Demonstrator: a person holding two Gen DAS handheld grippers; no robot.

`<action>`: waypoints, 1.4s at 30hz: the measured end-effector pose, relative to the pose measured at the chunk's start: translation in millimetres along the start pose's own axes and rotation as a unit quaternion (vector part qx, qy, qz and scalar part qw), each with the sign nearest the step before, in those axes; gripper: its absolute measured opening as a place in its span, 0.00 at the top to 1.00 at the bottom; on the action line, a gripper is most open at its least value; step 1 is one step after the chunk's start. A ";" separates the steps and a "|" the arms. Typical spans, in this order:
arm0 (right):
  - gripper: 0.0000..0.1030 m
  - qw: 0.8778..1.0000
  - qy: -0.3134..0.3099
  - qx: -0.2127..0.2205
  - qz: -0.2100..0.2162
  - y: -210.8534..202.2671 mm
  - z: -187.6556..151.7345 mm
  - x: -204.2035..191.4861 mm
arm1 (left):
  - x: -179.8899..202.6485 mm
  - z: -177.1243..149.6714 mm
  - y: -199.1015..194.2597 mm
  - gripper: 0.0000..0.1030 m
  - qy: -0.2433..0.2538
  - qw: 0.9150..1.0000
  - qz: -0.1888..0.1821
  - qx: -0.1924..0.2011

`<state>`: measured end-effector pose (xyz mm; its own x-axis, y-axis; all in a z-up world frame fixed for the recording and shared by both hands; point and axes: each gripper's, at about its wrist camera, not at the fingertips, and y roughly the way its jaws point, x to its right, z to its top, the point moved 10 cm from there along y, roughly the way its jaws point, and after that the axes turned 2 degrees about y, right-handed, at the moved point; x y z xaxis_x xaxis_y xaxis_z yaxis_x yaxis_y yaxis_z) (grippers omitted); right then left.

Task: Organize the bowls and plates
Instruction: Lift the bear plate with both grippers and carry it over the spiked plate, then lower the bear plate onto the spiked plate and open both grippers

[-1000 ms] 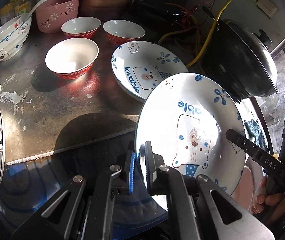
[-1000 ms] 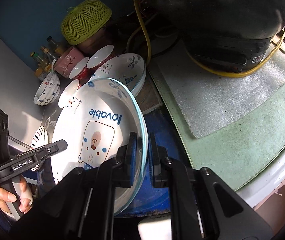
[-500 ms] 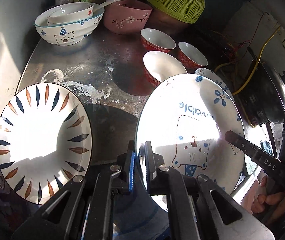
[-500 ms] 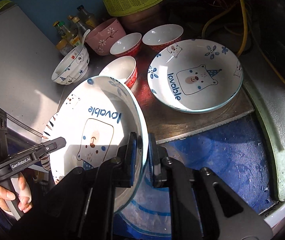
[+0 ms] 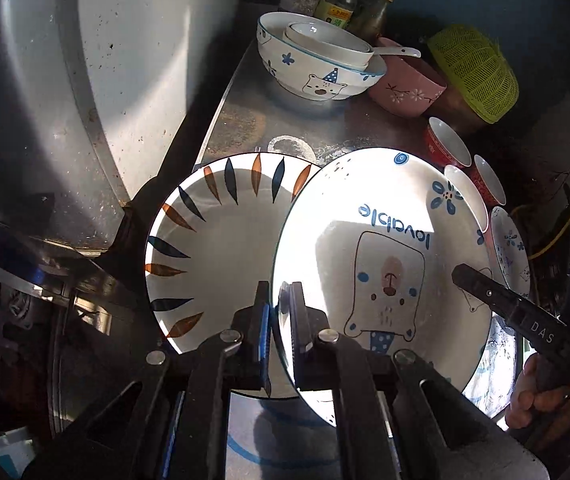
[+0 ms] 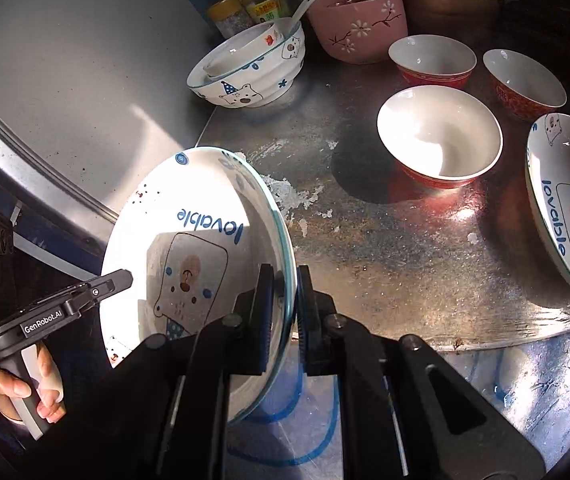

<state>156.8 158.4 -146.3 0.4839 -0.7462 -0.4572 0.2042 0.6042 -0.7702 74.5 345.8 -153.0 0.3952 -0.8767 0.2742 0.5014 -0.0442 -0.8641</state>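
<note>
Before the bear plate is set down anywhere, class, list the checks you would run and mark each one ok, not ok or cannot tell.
1. Left gripper clamped on the bear plate rim: ok.
2. Right gripper clamped on the opposite rim: ok.
3. Plate held level: not ok, it is tilted.
4. Leaf-pattern plate lies empty beside it: ok.
5. Three red bowls stand apart from the held plate: ok.
6. Gap between the held plate and the leaf-pattern plate: cannot tell.
</note>
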 end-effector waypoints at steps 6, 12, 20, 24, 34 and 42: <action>0.89 0.999 -0.029 -0.023 0.018 28.9 0.9 -35.0 | -38.5 -0.8 -4.1 0.94 -0.030 0.999 0.018 0.003; 0.89 0.998 -0.036 -0.037 0.022 48.6 0.3 -48.6 | -54.1 1.3 2.0 0.94 -0.035 0.999 0.025 -0.001; 0.89 0.998 -0.030 -0.046 0.013 63.4 1.7 -47.5 | -63.1 4.5 14.5 0.94 -0.029 0.999 0.030 -0.014; 0.89 0.998 -0.026 -0.050 0.008 70.2 2.2 -45.4 | -63.5 5.7 21.8 0.93 -0.020 0.999 0.035 -0.023; 0.89 0.998 -0.028 -0.049 -0.011 78.3 5.7 -42.6 | -62.1 9.8 32.7 0.92 -0.005 0.999 0.043 -0.031; 0.86 0.998 -0.029 -0.054 -0.028 86.2 9.6 -44.9 | -48.1 13.7 22.2 0.51 0.020 0.999 0.041 -0.012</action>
<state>160.9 246.7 -187.9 0.5235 -0.7584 -0.3882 0.1414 0.5266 -0.8383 77.2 393.6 -179.6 0.4030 -0.8962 0.1856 0.4495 0.0171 -0.8931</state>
